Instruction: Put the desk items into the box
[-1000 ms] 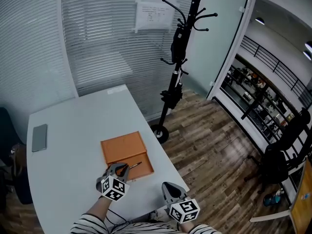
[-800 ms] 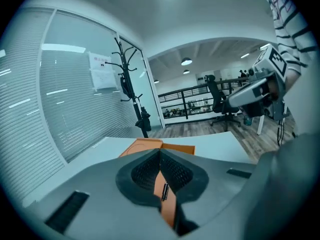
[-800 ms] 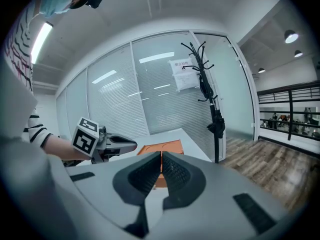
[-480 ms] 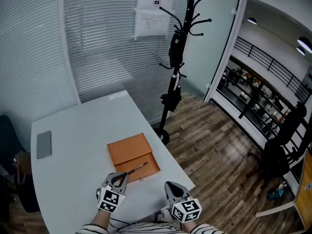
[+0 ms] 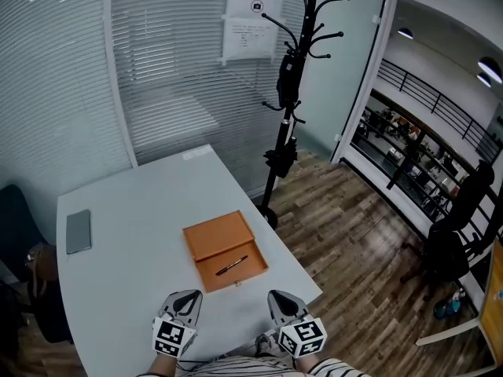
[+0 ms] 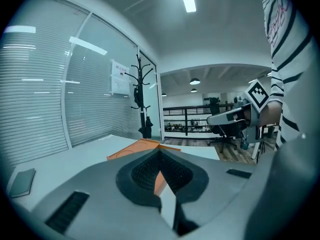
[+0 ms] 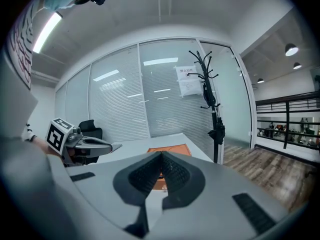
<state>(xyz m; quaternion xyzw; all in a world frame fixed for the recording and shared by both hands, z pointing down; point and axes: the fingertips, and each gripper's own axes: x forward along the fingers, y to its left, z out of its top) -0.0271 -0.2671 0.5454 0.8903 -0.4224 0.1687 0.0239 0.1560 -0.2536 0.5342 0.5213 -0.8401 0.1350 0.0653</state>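
Observation:
An open orange box (image 5: 219, 235) lies on the white desk (image 5: 134, 210), its tray toward me. A black pen (image 5: 233, 265) rests slantwise inside the tray. My left gripper (image 5: 189, 295) hovers over the desk's near edge, a short way back from the box, shut with nothing between its pads. My right gripper (image 5: 277, 295) is level with it to the right, also shut and empty. The left gripper view shows the box (image 6: 142, 145) just past the closed jaws. In the right gripper view the box (image 7: 170, 148) is ahead and the left gripper (image 7: 85, 144) is at the left.
A grey phone (image 5: 78, 231) lies on the desk's far left. A black coat stand (image 5: 287, 93) rises beyond the desk's right edge, over wooden floor. Glass walls with blinds close the back. A dark chair (image 5: 16, 218) sits at the left.
The left gripper let go of the pen, which now lies in the box tray, and drew back toward me. The right gripper has hardly moved.

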